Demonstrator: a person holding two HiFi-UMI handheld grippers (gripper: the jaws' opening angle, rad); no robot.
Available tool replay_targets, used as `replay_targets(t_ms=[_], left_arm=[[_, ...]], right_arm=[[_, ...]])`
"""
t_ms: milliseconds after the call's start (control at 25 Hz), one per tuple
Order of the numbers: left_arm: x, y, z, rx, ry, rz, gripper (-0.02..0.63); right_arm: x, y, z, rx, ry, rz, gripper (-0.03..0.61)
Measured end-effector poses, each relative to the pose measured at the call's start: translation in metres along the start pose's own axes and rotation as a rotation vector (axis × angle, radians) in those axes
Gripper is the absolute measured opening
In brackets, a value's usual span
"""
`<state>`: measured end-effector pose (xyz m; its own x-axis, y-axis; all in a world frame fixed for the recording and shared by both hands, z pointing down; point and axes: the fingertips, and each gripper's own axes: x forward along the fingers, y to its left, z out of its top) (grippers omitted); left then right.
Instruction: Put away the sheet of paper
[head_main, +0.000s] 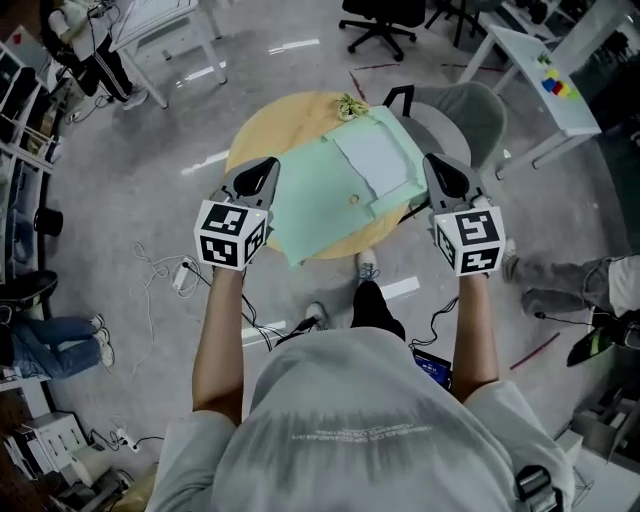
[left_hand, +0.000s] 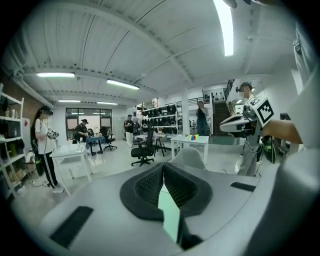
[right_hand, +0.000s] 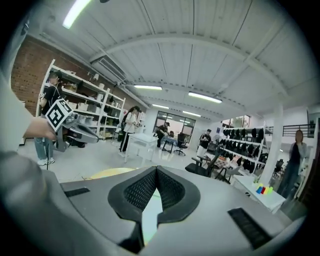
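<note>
A pale green flat folder (head_main: 320, 200) with a small round snap hangs above the round wooden table (head_main: 258, 130), stretched between both grippers. A paler rectangular sheet of paper (head_main: 375, 160) shows at its far half; whether it lies on or inside the folder I cannot tell. My left gripper (head_main: 268, 168) is shut on the folder's left edge, my right gripper (head_main: 432, 165) on its right edge. In the left gripper view a green edge (left_hand: 169, 212) runs down from the shut jaws of the left gripper (left_hand: 162, 169). In the right gripper view a pale strip (right_hand: 150, 212) does the same at the right gripper (right_hand: 156, 172).
A small yellow-green tangle (head_main: 350, 105) lies at the table's far edge. A grey chair (head_main: 472, 112) stands at the table's right, and a white desk (head_main: 545, 75) with coloured blocks beyond it. Cables and a power strip (head_main: 183, 275) lie on the floor. Several people stand around the room.
</note>
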<state>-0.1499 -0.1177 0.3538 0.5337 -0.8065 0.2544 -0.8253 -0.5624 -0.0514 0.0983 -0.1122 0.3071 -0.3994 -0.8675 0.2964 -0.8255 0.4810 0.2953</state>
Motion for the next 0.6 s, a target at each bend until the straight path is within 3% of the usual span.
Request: replay_targets(t_ms=[600], left_arm=[[-0.084,-0.026,0.077,0.17,-0.134,-0.003,0.021]], right_arm=[[-0.063,0.053,0.081,-0.09,-0.149,0.007,0.028]])
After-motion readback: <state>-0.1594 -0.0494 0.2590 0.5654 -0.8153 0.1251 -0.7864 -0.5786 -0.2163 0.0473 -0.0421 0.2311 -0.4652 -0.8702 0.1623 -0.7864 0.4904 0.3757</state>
